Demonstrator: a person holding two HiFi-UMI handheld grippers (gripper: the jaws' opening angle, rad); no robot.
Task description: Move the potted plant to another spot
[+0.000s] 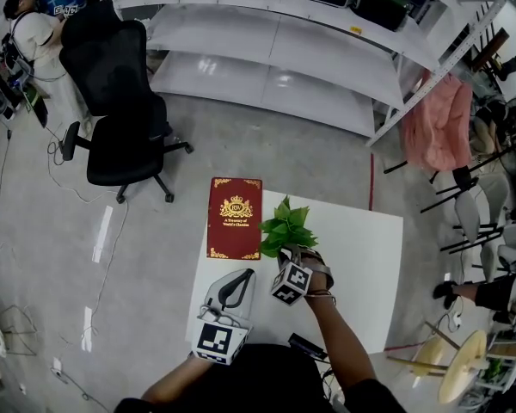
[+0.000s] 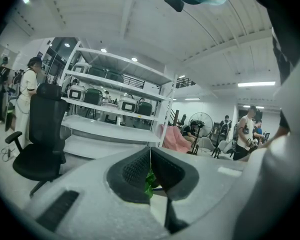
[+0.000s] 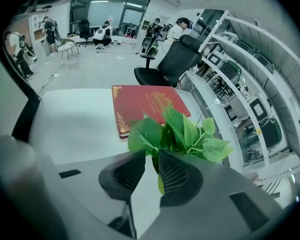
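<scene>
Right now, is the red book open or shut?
Shut. The red book lies flat on the white table, gold-printed front cover up, no pages showing, beside the potted plant.

The plant [image 3: 177, 131] had bright green leaves. The book [image 1: 235, 217] was dark red, with gold corner ornaments, a gold crest and gold lettering. The table [image 1: 361, 256] was white. The left gripper [image 2: 150, 156] and right gripper [image 3: 151, 159] had pale grey bodies and black, finely gridded pads [image 3: 125, 176]. Their cubes [image 1: 219, 341] bore black-and-white square markers. The chair [image 1: 120, 101] was black, the shelves [image 1: 267, 50] white, the floor [image 1: 267, 144] grey and the cloth [image 1: 437, 123] pink.
</scene>
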